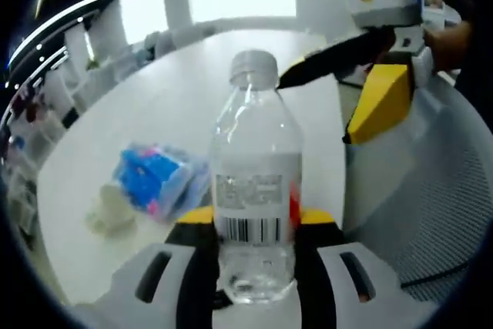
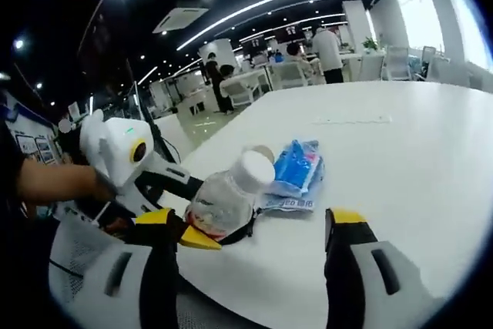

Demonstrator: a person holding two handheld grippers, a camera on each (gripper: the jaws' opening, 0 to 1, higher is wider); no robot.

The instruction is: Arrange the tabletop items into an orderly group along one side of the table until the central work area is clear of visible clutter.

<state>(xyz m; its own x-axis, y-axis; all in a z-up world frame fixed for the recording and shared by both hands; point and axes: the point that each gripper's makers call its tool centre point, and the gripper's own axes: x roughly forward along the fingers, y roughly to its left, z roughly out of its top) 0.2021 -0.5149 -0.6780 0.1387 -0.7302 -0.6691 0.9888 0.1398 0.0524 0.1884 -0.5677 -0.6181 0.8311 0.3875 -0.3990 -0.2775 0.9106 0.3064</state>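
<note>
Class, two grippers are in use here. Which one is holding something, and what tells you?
The left gripper: its jaws clamp the clear water bottle. The right gripper has jaws spread with bare table between.

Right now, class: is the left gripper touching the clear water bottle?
Touching. In the left gripper view the left gripper has its jaws closed on both sides of the water bottle, with no gap showing.
</note>
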